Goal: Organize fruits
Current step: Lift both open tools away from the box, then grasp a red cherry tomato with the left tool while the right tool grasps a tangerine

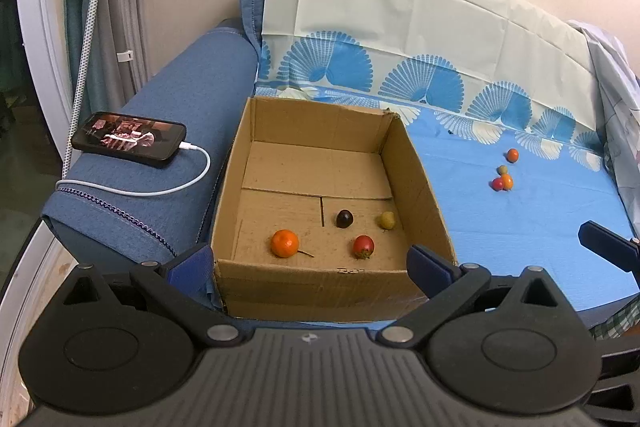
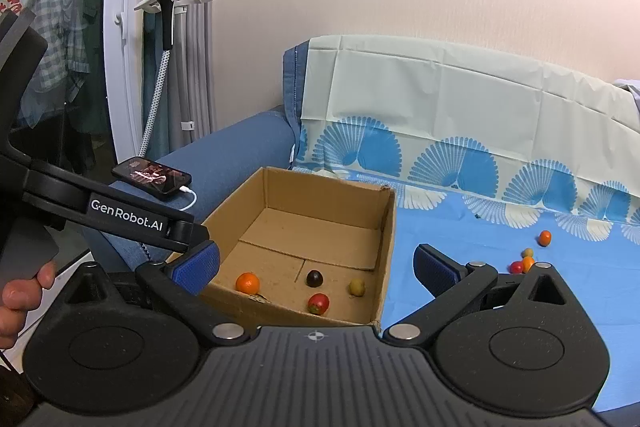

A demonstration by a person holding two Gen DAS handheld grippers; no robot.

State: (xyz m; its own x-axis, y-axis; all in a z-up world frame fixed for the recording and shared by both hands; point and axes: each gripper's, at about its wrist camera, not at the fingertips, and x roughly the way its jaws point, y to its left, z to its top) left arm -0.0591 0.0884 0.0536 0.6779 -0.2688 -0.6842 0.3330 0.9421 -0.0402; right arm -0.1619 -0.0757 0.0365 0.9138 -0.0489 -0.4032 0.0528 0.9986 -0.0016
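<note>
My 2 grippers, left [image 1: 312, 265] and right [image 2: 316, 269], hang spread and empty, the 4 loose fruits [image 2: 528, 259] lying at right of frame, nearer my right.

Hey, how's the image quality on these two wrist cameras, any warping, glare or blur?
Left wrist view: strong fisheye bending, dark corners, cardboard box sharp, phone screen glowing without glare. Right wrist view: same curvature, doorframe bowed, far fruits small but clear.

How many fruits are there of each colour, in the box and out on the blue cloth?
Orange: 3
Red: 2
Yellow-green: 2
Dark: 1
Total: 8
</note>
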